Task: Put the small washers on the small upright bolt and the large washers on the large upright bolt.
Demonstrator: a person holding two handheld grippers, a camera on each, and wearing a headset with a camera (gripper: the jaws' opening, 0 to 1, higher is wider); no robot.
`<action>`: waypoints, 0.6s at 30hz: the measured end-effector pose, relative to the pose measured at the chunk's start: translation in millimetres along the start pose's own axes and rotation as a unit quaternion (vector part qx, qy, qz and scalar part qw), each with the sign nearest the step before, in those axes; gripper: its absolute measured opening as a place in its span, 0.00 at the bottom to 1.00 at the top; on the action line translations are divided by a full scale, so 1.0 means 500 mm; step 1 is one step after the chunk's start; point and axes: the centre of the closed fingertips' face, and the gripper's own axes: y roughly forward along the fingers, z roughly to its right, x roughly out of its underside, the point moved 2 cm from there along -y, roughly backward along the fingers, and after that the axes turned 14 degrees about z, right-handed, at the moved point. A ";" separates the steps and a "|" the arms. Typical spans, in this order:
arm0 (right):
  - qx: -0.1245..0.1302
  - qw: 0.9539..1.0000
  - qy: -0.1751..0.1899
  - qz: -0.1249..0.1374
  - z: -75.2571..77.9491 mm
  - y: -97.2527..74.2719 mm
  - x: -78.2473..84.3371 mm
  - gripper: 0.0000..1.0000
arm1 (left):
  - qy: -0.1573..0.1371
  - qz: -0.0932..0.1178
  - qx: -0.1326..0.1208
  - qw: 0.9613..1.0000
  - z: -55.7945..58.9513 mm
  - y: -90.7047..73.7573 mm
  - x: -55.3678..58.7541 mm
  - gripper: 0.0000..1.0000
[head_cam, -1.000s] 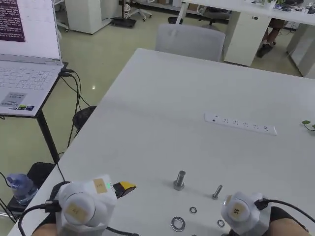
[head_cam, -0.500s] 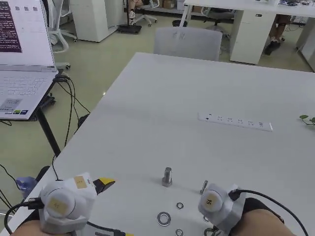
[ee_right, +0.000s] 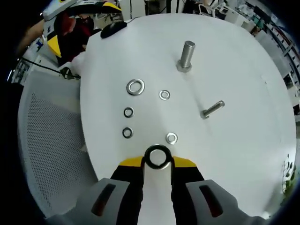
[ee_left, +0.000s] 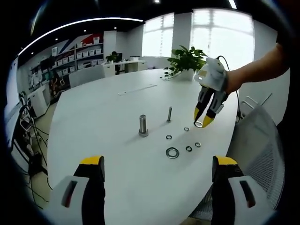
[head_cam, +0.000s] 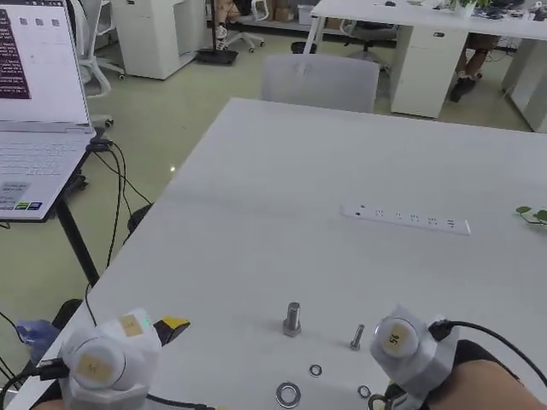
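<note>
**A:** What has the right gripper (ee_right: pixel 157 164) got?

**B:** Its jaws pinch a large washer (ee_right: pixel 158 148) by the edge between the yellow tips, at the bottom centre of the right gripper view. The ring's open face is turned to the camera.

**A:** And the bolts, relative to that?

**B:** Both are well apart from it. The large bolt (ee_right: pixel 186 55) stands on its head in the upper middle of that view. The small bolt (ee_right: pixel 213 109) is right of centre, nearer the jaws. In the head view both stand upright on the white table (head_cam: pixel 282 196).

**A:** The loose washers?

**B:** They lie flat on the table between the jaws and the bolts. A second large washer (ee_right: pixel 135 87) is upper left of centre. Four small washers (ee_right: pixel 164 95) are scattered below it, the nearest just above the right jaw tip.

**A:** The left gripper (ee_left: pixel 158 164)?

**B:** Its jaws are spread wide with nothing between them, at the bottom of the left gripper view. The bolts and washers sit mid-frame beyond them. The right gripper hangs at the right of that view, tips down, beside the small bolt.

**A:** Any writing?

**B:** A round sticker (head_cam: pixel 395 338) on the right gripper carries two digits I cannot read for sure. A laptop (head_cam: pixel 34 111) in the upper left of the head view shows text too small to read. A power strip (head_cam: pixel 406 219) lies right of centre.
</note>
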 end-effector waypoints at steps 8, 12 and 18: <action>0.011 1.000 0.017 0.018 0.017 -0.051 -0.060 0.21 | 0.009 -0.010 0.019 1.000 0.000 0.000 0.022 0.97; 0.013 0.999 0.026 0.028 0.032 -0.060 -0.084 0.21 | 0.010 -0.010 0.024 1.000 -0.002 -0.001 0.024 0.95; 0.013 0.999 0.016 0.029 0.051 -0.067 -0.124 0.21 | 0.017 -0.020 0.031 0.999 -0.001 -0.002 0.027 0.90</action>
